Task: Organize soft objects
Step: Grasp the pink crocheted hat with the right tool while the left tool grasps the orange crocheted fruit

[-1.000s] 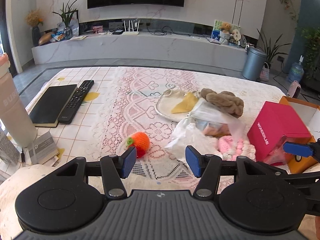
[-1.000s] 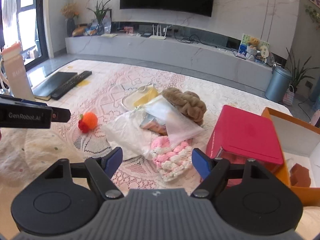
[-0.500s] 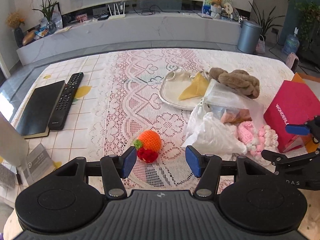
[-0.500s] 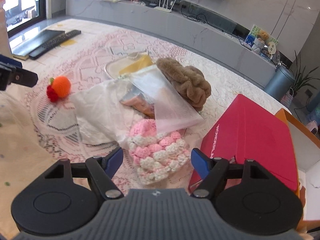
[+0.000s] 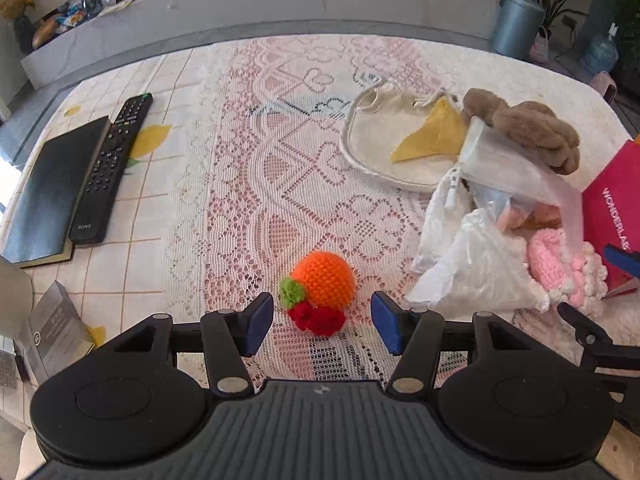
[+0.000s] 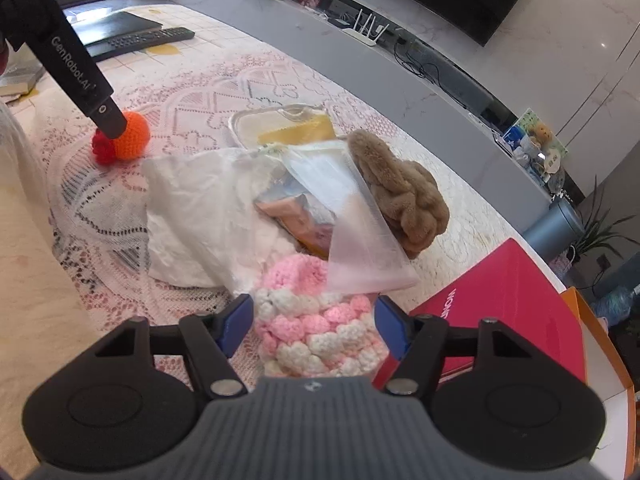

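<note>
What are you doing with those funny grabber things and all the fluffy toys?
A person is tidying soft things on the table with two hand-held grippers. The left gripper is open around the orange crocheted ball, not squeezing it yet. The right gripper has just been closing around the pink and white knitted piece. Nothing is lifted yet.

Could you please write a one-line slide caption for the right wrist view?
Right tool open around pink-and-white crochet piece, jaws just closing in; left tool by orange crochet ball.
</note>
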A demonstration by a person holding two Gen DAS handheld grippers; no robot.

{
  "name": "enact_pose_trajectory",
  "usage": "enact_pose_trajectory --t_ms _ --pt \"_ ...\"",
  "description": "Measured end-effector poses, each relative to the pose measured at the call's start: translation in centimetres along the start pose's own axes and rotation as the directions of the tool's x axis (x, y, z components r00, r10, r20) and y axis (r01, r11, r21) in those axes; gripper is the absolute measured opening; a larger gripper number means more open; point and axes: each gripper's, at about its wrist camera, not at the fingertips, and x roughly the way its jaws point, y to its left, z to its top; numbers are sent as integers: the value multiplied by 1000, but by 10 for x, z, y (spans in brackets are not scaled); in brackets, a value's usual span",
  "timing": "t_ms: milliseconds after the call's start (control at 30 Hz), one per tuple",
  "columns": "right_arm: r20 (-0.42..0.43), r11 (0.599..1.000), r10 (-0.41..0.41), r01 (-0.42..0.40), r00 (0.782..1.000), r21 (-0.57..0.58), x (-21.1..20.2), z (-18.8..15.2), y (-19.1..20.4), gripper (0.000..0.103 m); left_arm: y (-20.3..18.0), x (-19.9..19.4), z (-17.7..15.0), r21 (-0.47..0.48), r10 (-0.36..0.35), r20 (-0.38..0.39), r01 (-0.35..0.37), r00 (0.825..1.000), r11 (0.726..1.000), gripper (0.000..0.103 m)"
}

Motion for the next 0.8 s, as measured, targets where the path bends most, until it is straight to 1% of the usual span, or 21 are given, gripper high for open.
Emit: enact_pose_trajectory --t_ms 100,200,233,267,333,367,400,433,533,600,667,733,800 --pt "-36 1000 20 -19 999 9 6 -6 2 61 1 12 4 -11 4 -43 -5 999 1000 67" --pt "-58 1000 14 -14 998 3 14 -11 7 61 2 21 5 -26 1 -77 -3 997 1000 67" --pt "-64 1000 15 -15 998 9 15 -12 6 59 2 23 5 -31 0 -86 -2 996 1000 66" --pt "-63 1000 8 -7 998 12 16 -12 5 53 3 25 6 -38 -1 -92 -2 996 999 65" --pt "-61 1000 10 -9 998 21 15 -11 3 48 5 29 6 -56 3 -107 -9 994 998 58" --pt "-62 1000 13 -12 998 26 15 -11 3 45 6 31 7 -68 1 -117 -9 993 998 56" --pt "-62 1000 12 -11 998 21 14 -12 3 43 8 33 6 -80 -12 -123 2 992 997 53" --pt "-61 1000 9 -8 998 12 14 -12 5 39 9 33 6 -88 -23 -125 12 992 996 50" --pt "-54 1000 -1 0 999 -13 12 -13 10 32 9 31 6 -86 -22 -117 12 993 996 43" --pt "-49 1000 0 0 999 -10 10 -12 9 27 6 30 5 -74 -9 -112 0 994 997 35" --pt "-41 1000 1 0 999 3 6 -11 6 24 6 26 5 -74 -12 -93 5 996 997 34" --pt "-35 1000 3 -2 999 16 -1 -9 3 23 7 20 5 -76 -24 -70 19 997 997 33" --pt "-29 999 14 -13 999 33 -9 -7 0 23 5 14 4 -68 -18 -48 14 999 998 33"
